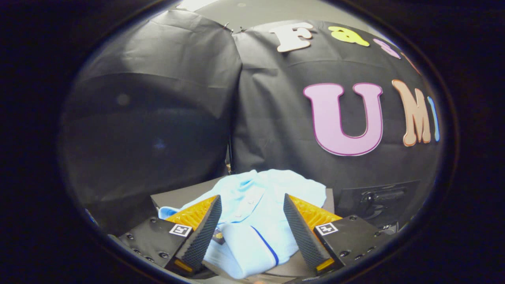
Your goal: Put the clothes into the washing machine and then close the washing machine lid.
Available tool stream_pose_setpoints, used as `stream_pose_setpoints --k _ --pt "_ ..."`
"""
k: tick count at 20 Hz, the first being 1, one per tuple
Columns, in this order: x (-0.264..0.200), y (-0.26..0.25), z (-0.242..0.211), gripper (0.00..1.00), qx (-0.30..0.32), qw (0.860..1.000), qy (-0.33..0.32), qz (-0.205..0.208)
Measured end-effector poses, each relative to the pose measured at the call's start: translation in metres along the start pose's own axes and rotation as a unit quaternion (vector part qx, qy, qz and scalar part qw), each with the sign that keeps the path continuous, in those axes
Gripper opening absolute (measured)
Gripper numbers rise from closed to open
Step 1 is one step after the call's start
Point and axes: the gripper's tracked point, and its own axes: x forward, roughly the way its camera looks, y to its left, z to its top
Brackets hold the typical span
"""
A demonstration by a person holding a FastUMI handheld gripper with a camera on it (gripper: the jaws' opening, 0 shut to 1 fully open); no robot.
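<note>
A light blue garment [256, 213] with a darker blue stripe lies crumpled on a dark flat surface [185, 195]. It spreads between my two fingers and a little beyond them. My gripper [252, 201] is open, with a wide gap between the fingers. The left fingertip [215, 205] and the right fingertip [290, 205] stand over the cloth on either side, and neither is pressing on it.
A dark box-like object with a handle-shaped part [378, 199] stands just right of the surface, beyond the right finger. The booth's black cloth wall [158, 118] hangs close behind the garment.
</note>
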Motion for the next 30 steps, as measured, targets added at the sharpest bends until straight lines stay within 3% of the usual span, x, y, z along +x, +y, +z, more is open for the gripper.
stream_pose_setpoints --k 7,11,17,19,24,25,27,30 --pt "0.053 0.004 -0.022 0.98 -0.038 0.995 0.093 -0.012" --pt "0.060 0.003 -0.052 0.98 -0.020 0.984 0.175 -0.008" --pt "0.063 0.004 -0.056 0.98 -0.009 0.981 0.192 0.004" --pt "0.064 0.008 -0.056 0.93 -0.002 0.981 0.196 0.000" --pt "0.059 0.014 -0.054 0.37 -0.009 0.981 0.196 -0.010" --pt "0.060 0.012 -0.051 0.37 -0.016 0.982 0.189 -0.016" --pt "0.059 0.014 -0.052 0.12 -0.007 0.982 0.189 -0.021" --pt "0.050 0.011 -0.050 0.12 0.012 0.982 0.189 -0.020"
